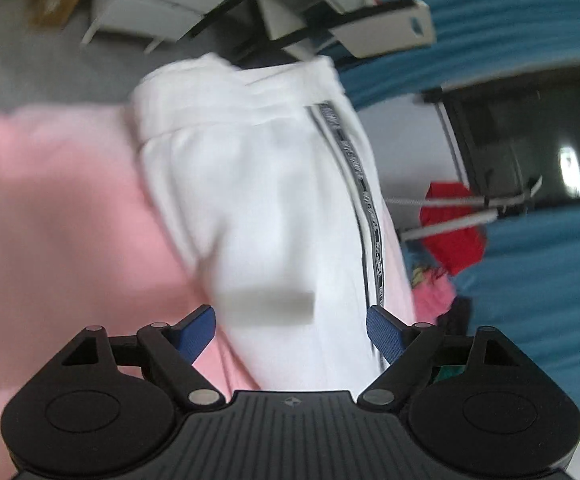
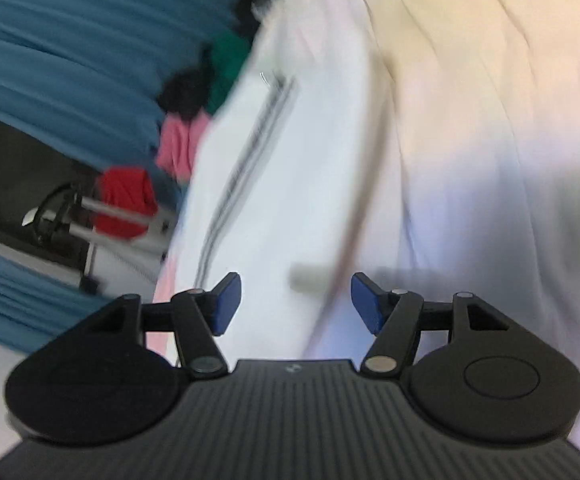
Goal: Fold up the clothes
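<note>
White trousers (image 1: 258,184) with a black-and-white side stripe (image 1: 363,200) lie folded on a pink sheet (image 1: 50,220). My left gripper (image 1: 290,332) is open just above their near end, its blue pads either side of the cloth and holding nothing. In the right wrist view the same white trousers (image 2: 274,184) and their stripe (image 2: 238,184) run up the middle, blurred. My right gripper (image 2: 295,304) is open and empty just over them.
A pile of red (image 1: 451,232), pink and dark clothes (image 2: 178,148) lies beside the trousers. Blue curtains (image 1: 529,8) hang behind. A dark screen (image 1: 529,132) and white furniture (image 1: 178,0) stand at the back. Cream fabric (image 2: 469,60) fills the right.
</note>
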Available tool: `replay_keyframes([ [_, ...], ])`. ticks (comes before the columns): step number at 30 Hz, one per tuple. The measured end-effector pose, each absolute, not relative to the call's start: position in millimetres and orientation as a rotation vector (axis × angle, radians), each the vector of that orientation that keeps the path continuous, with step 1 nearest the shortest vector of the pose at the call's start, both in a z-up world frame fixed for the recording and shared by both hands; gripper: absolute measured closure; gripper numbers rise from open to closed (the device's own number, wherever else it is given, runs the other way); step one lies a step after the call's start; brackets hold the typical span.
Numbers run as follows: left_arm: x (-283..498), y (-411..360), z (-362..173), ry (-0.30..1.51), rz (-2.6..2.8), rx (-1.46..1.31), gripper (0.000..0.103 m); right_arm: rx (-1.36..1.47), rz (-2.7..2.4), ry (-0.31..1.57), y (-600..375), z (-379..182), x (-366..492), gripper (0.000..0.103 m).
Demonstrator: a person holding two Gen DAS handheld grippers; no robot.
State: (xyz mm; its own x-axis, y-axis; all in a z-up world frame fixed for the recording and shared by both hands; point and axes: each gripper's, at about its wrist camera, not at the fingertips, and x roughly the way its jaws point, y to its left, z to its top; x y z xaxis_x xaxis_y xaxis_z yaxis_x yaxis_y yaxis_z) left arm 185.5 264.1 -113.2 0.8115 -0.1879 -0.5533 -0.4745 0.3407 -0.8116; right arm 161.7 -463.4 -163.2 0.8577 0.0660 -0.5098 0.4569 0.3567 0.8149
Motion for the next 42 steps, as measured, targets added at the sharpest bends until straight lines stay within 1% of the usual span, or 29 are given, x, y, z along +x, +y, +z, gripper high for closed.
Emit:
replay_keyframes([
  [3, 187.7, 270.8, -127.9, 0.646, 0.180, -1.287, 0.023, 1.202, -0.217, 0.500, -461.2, -168.0, 158.4, 0.039],
  [6, 198.8, 277.7, -145.6, 0.640, 0.169, -1.320, 0.024, 1.284, -0.177, 0.453, -462.5, -181.0, 163.1, 0.039],
  [8, 208.0, 282.9, -158.4, 0.633, 0.182, -1.337, 0.027, 1.307, -0.164, 0.467, -462.7, -193.1, 175.1, 0.039],
  [9, 212.6, 285.5, -164.9, 0.629, 0.188, -1.346, 0.031, 1.298, -0.167, 0.477, -463.4, -197.7, 182.1, 0.039],
  [10, 217.0, 287.0, -167.7, 0.607, 0.197, -1.351, 0.034, 1.279, -0.177, 0.479, -464.7, -201.7, 189.5, 0.041],
  [12, 225.8, 289.8, -172.9, 0.559, 0.214, -1.359, 0.036, 1.248, -0.213, 0.443, -471.5, -206.1, 202.9, 0.041],
  [14, 234.8, 291.6, -176.5, 0.528, 0.230, -1.354, 0.043, 1.228, -0.266, 0.380, -479.2, -207.2, 212.4, 0.041],
  [15, 239.4, 291.9, -177.4, 0.523, 0.237, -1.344, 0.051, 1.221, -0.292, 0.352, -483.0, -208.0, 217.8, 0.041],
  [16, 244.0, 292.1, -178.4, 0.517, 0.244, -1.334, 0.061, 1.210, -0.306, 0.332, -486.2, -209.1, 223.6, 0.041],
  [19, 249.9, 291.2, -185.0, 0.507, 0.276, -1.332, 0.078, 1.161, -0.322, 0.276, -494.6, -210.5, 236.1, 0.042],
  [20, 249.6, 290.0, -183.7, 0.498, 0.279, -1.323, 0.079, 1.156, -0.328, 0.263, -498.2, -211.8, 238.4, 0.045],
  [22, 246.6, 286.1, -177.2, 0.479, 0.285, -1.298, 0.085, 1.157, -0.345, 0.245, -505.8, -215.2, 243.4, 0.062],
  [23, 243.7, 283.3, -172.0, 0.469, 0.287, -1.283, 0.086, 1.167, -0.349, 0.242, -509.6, -216.6, 244.7, 0.075],
  [24, 237.2, 283.3, -165.1, 0.451, 0.278, -1.280, 0.088, 1.180, -0.351, 0.240, -513.5, -217.9, 245.3, 0.081],
  [26, 223.8, 283.7, -151.1, 0.414, 0.259, -1.273, 0.090, 1.185, -0.347, 0.235, -516.1, -217.2, 244.1, 0.087],
  [29, 211.6, 282.8, -134.1, 0.390, 0.236, -1.288, 0.091, 1.184, -0.364, 0.226, -511.7, -209.9, 230.0, 0.090],
  [34, 183.9, 288.3, -119.6, 0.398, 0.206, -1.330, 0.091, 1.187, -0.382, 0.211, -507.8, -187.6, 190.4, 0.091],
  [42, 99.7, 311.1, -81.1, 0.424, 0.183, -1.324, 0.090, 1.130, -0.381, 0.259, -504.8, -154.8, 116.2, 0.091],
])
